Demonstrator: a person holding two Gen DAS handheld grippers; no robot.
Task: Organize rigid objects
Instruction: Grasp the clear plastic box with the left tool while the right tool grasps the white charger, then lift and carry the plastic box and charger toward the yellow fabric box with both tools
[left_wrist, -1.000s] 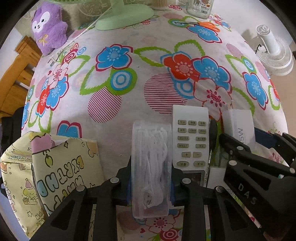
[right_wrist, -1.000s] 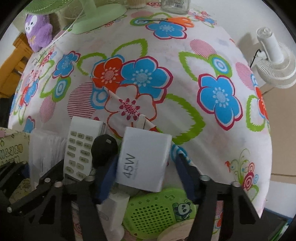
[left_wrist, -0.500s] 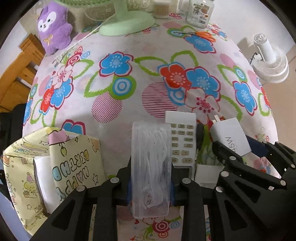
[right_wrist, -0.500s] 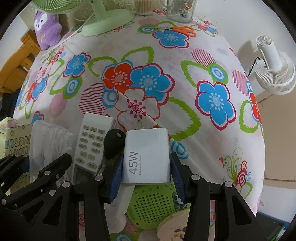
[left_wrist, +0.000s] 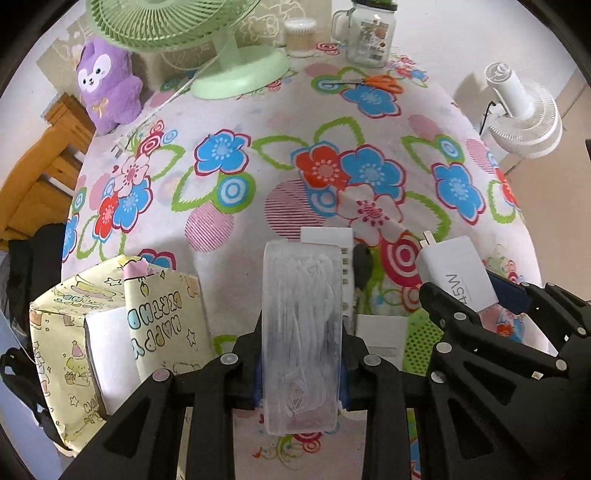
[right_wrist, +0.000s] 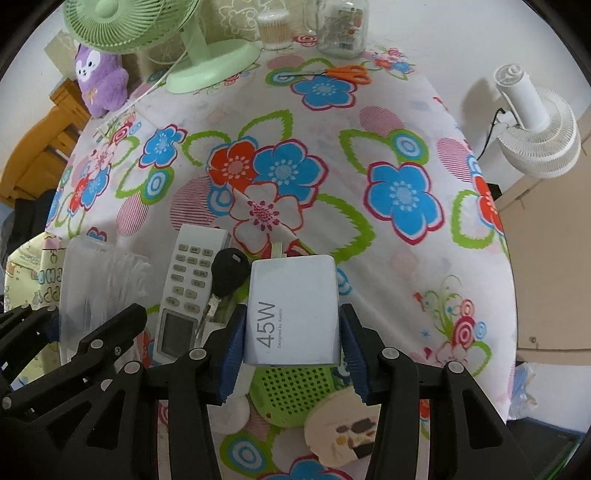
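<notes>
My left gripper (left_wrist: 301, 369) is shut on a clear plastic case (left_wrist: 301, 332) with white cable coiled inside, held above the flowered tablecloth. My right gripper (right_wrist: 291, 350) is shut on a white 45W charger (right_wrist: 293, 314), its prongs pointing away from me; the same charger (left_wrist: 456, 275) shows at the right in the left wrist view. Below them on the cloth lie a white remote (right_wrist: 192, 288), a black car key (right_wrist: 229, 271), a green perforated speaker (right_wrist: 295, 391) and a round beige disc (right_wrist: 343, 428). The clear case (right_wrist: 99, 291) also appears at the left in the right wrist view.
A yellow birthday-print gift box (left_wrist: 110, 317) stands at the near left. At the far edge are a green desk fan (left_wrist: 229, 70), a purple plush (left_wrist: 107, 88), a glass jar (left_wrist: 373, 33), a cotton-swab tub (left_wrist: 301, 37) and orange scissors (left_wrist: 380, 83). A white fan (left_wrist: 524, 118) stands off the table at right.
Both grippers have risen with their loads; the table's things look smaller and more of the far edge has come into view. The remote is now mostly hidden behind the clear case.
</notes>
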